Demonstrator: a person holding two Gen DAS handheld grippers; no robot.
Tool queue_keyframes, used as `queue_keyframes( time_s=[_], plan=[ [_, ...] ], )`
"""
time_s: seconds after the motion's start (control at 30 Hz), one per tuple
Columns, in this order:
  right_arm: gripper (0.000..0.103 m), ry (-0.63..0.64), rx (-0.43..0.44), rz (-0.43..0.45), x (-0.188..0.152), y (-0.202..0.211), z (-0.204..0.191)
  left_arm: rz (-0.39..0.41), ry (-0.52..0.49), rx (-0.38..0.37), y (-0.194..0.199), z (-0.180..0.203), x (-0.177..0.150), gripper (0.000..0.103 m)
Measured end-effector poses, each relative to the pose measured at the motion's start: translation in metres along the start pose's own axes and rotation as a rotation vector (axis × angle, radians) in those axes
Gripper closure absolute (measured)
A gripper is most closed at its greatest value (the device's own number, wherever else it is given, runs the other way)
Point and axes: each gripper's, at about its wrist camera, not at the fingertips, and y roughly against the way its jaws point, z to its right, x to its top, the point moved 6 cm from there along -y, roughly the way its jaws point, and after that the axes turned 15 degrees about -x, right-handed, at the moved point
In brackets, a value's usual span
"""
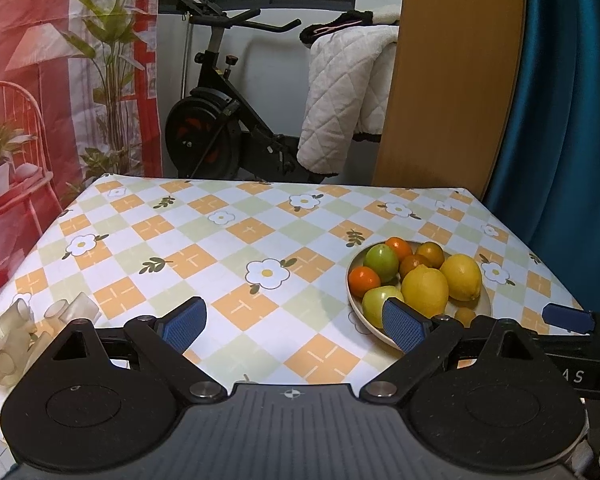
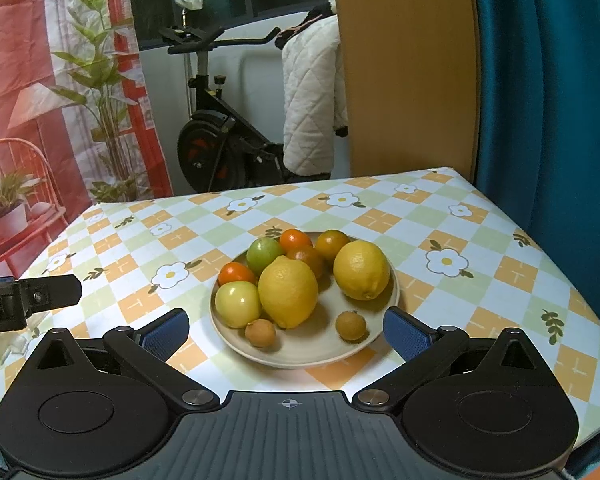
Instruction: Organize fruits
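1. Fruits fill one beige plate [image 2: 384, 320] on the checkered tablecloth [image 2: 480, 248]: two lemons [image 2: 288, 292], two green apples [image 2: 238, 304], four oranges [image 2: 236, 273], two small brown fruits [image 2: 351, 325].
2. Right gripper [image 2: 288, 330]: fingers spread wide, flanking the plate's near rim, holding nothing.
3. Left gripper [image 1: 296, 326]: fingers equally spread, empty, low over the cloth left of the plate.

1. My left-hand black plastic gripper [image 1: 296, 322] has two round black discs at its base, one either side of a ribbed grey centre plate with a small crosshair mark.
2. Angled black links with silver pivot screws lead forward to blue textured finger pads [image 1: 184, 326].
3. My right-hand black plastic gripper [image 2: 286, 332] is built the same way.
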Motion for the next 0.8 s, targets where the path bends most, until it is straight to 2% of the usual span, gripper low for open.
queue_keyframes(
  time_s=[0.5,0.8],
  plan=[
    [0.001,0.003,-0.001,0.001,-0.0001,0.0002,-0.0002,-0.025,-0.008,0.004,-0.0008,0.0008,-0.0020,0.007],
    [0.001,0.013,0.000,0.003,0.0013,-0.0005,0.0017,-0.052,-0.020,0.033,-0.0033,-0.0008,-0.0046,0.007]
  ],
)
